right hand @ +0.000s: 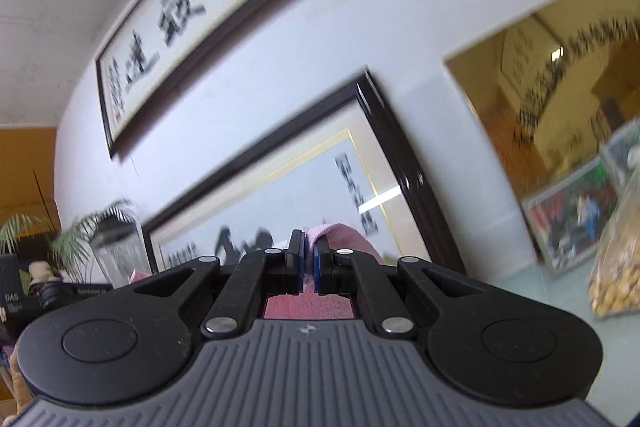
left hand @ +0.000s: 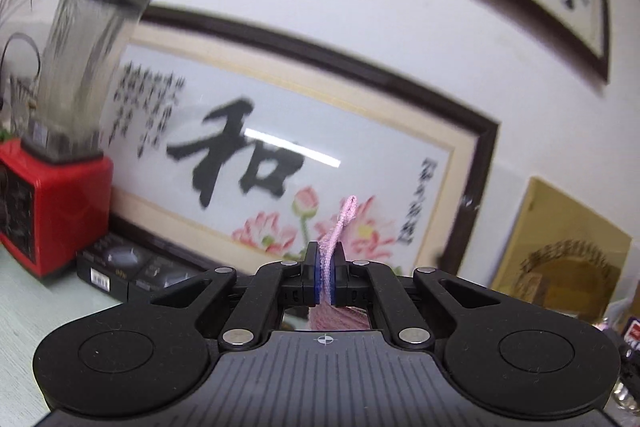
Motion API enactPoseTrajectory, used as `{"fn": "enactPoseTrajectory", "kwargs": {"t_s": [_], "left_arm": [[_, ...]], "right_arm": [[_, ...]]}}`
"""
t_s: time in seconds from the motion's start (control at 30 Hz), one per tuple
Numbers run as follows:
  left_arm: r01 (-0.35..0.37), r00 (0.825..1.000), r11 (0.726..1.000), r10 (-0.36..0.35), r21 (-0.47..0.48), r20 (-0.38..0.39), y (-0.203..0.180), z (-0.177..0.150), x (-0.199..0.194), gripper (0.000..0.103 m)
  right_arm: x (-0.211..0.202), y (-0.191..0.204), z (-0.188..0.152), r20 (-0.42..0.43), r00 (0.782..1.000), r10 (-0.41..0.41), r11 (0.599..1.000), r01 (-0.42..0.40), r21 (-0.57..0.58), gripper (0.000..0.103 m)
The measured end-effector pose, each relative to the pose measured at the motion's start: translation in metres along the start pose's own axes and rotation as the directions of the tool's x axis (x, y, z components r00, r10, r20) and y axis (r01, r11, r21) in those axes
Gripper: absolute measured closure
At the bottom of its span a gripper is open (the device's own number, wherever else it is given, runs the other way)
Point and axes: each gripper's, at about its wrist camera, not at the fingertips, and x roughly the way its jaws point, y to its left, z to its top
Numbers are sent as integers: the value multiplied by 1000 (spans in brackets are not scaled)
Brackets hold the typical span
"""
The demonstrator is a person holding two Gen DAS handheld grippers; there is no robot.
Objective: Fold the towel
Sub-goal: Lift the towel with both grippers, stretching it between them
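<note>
The fingers of the left gripper are being held pressed almost together, with only the thickness of cloth between the blue pads — a narrow pink edge of the towel is being pinched there, and a thin corner is sticking up past the tips. The fingers of the right gripper are being kept nearly as close, and a thicker pink fold of the same towel is being clamped between them, bulging over the right-hand finger.

The towel is being held up off the desk, with both cameras tilted toward the wall and its large framed calligraphy; the rest of the cloth is hanging below the grippers, where only a patch is being seen through each frame opening. How much is draped or resting on the desk cannot be told.

The step in hand is judged to be the carrying-over of two gripped corners. It is being done well if both grippers are kept level and at an even spacing, so that the edge between them is drawn taut without slack, and if the grip is not being loosened until the lifted edge is lying squarely on the opposite one. The red blender at the left is best being given room.
</note>
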Motion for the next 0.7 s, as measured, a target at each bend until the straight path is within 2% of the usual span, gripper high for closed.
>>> {"fn": "enactPoseTrajectory", "kwargs": {"t_s": [0.07,0.13,0.23,0.33,0.43,0.5,0.6,0.7], "left_arm": [[-17,1000,1000,17,15,19,-11,5,-5,99],[-25,1000,999,25,21,13,-13,6,1,99],[-51,998,999,51,13,-44,-10,8,28,99],[-112,985,993,108,-23,-134,1,12,70,99],[-140,979,987,127,-74,-160,6,23,89,99],[-128,987,988,118,-85,-107,6,32,80,98],[-94,996,993,94,-70,-7,6,30,41,96],[-69,997,997,68,-37,-29,9,8,6,95]], "right_arm": [[-3,5,12,4,1000,-2,1000,3,-23,98],[4,4,21,-27,999,-27,999,26,-27,98],[29,-5,23,-99,993,-63,998,62,-19,98],[67,-12,24,-158,981,-108,994,108,-9,98],[89,-10,34,-142,984,-109,994,111,4,98],[85,-1,39,-93,991,-95,995,94,-16,98],[57,14,35,-22,997,-67,996,66,-60,98],[12,13,14,-27,999,-39,997,37,-68,98]]}}
